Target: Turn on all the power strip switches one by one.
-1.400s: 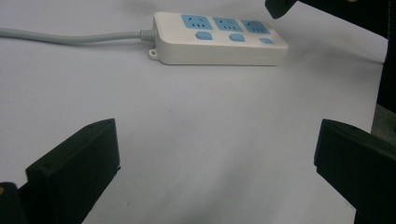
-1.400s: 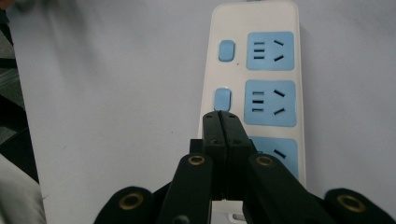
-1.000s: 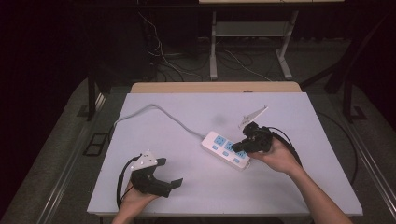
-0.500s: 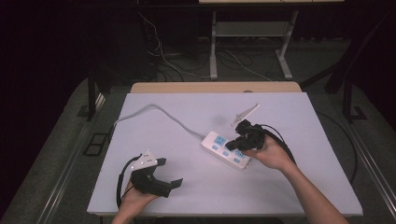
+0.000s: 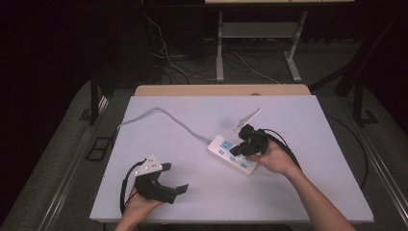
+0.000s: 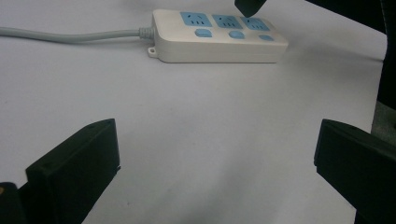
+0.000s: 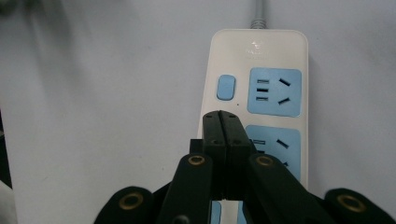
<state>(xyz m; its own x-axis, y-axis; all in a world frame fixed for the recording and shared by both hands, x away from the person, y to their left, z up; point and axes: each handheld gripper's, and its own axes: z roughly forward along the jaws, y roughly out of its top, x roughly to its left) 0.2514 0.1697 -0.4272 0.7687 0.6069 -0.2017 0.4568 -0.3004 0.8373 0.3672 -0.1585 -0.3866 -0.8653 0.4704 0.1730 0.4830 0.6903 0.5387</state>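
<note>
Dark floor and tangled cables surround the pale desk [image 5: 308,192], which carries a white power strip [image 5: 233,154] a little right of its centre, angled toward the near right corner. Its grey cord [image 5: 163,114] runs off toward the far left edge.

Over the strip, the right gripper [image 5: 242,146] has its 2 jaws pressed flat together with nothing between them. In the right gripper view the joined tips [image 7: 222,122] sit above the strip's middle, beside the 2nd blue socket [image 7: 280,144] and just below the 1st blue switch [image 7: 226,87]; whether they touch the casing I cannot tell. The right hand [image 5: 274,161] grips it from the near side.

Near the front left edge, the left gripper [image 5: 174,179] is spread wide and holds nothing, its jaws pointing toward the strip from well apart. The left hand [image 5: 139,202] holds it from below.

From the left gripper view the strip [image 6: 219,37] shows side-on: 3 blue sockets in a row, 3 blue switches in front of them, a small mounting tab [image 6: 151,50] by the cord end. That view also catches the right gripper's dark tip [image 6: 250,6] above the sockets.
</note>
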